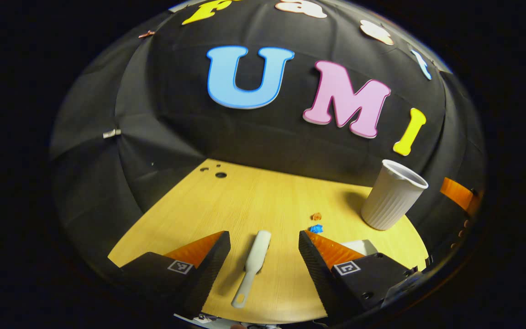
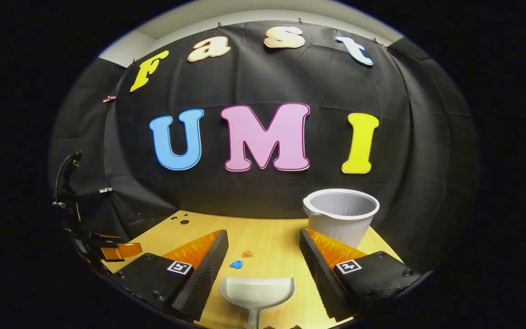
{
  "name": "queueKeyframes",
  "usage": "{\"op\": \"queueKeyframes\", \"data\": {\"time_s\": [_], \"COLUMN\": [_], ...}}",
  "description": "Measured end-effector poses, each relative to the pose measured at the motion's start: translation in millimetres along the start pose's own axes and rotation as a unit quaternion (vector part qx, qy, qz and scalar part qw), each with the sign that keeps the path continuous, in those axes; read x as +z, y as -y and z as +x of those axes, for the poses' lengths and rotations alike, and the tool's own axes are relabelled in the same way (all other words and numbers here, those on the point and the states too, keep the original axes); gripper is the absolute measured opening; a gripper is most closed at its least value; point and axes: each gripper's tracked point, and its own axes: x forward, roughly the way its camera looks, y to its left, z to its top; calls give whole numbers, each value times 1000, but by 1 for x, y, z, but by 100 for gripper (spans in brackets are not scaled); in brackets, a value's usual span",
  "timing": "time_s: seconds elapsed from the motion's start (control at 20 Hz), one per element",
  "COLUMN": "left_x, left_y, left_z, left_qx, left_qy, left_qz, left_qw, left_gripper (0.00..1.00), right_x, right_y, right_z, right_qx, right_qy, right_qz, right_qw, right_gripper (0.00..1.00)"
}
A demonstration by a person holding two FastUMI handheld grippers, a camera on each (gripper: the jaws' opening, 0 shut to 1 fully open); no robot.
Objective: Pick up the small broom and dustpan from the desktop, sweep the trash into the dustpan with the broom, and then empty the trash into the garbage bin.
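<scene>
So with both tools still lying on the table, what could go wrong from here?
1. The slim white broom lies flat between the left gripper's open fingers; a low handle could slip as they close.
2. The small orange scrap and blue scrap look light, so a hard sweep might flick them past the white dustpan.
3. The ribbed white garbage bin stands close by and could be knocked.

Staged recording booth, not a real home: black cloth wall (image 2: 263, 82) clipped up behind a light wood-grain table (image 1: 263, 201) with cable holes (image 1: 220, 174) at its far edge. Pale room wall (image 2: 244, 18) shows above the cloth. Props set out: white ribbed bin (image 2: 341, 214), bits of trash (image 2: 236, 263).
</scene>
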Motion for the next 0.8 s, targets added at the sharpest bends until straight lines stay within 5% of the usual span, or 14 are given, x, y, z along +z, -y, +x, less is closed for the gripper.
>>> {"op": "queueKeyframes", "data": {"time_s": [0.45, 0.8], "left_x": [-91, -147], "left_y": [-23, -32], "left_z": [54, 83], "left_qx": [-10, -24], "left_qy": [-153, -269], "left_qz": [17, 39], "left_qw": [988, 962], "left_gripper": [95, 90], "right_x": [-46, -79], "right_y": [-11, -3], "right_z": [5, -7], "right_qx": [2, -14], "right_qy": [-70, -115], "right_qz": [-1, -7], "right_qw": [998, 993], "right_gripper": [98, 98]}}
